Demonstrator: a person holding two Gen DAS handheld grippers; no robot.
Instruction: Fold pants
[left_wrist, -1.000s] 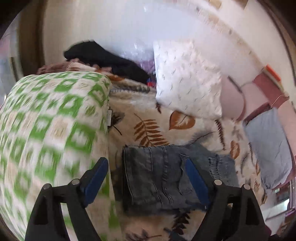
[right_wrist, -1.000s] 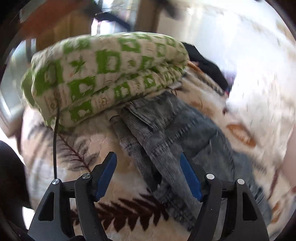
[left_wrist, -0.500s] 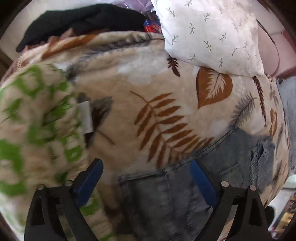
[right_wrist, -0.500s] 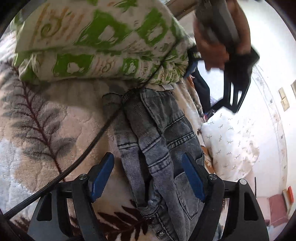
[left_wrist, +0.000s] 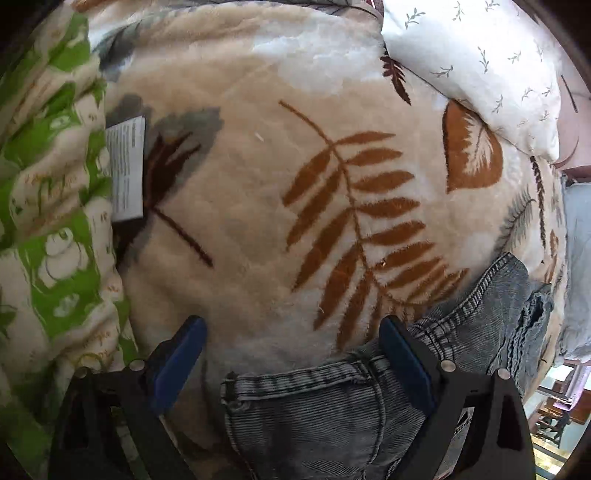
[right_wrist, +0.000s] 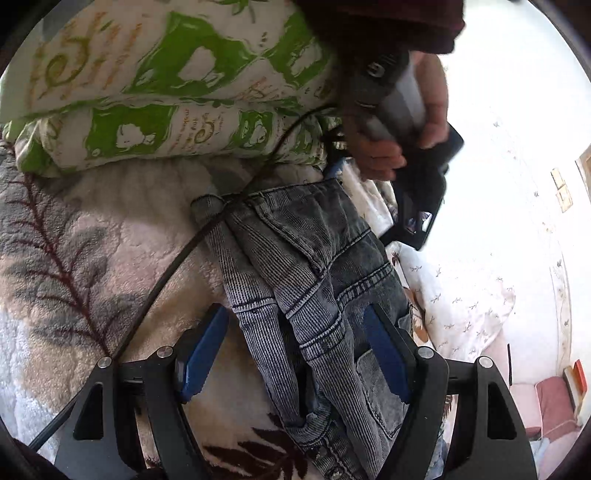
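Each claw has two black plastic arms with triangular cut-outs, silver screws at the joints, and flat blue pads on the fingers (right_wrist: 384, 354). Beyond the right claw (right_wrist: 295, 354), a hand (right_wrist: 399, 122) in a dark maroon sleeve (right_wrist: 388, 26) wraps a grey handle; a black cable (right_wrist: 166, 273) trails past the left finger.
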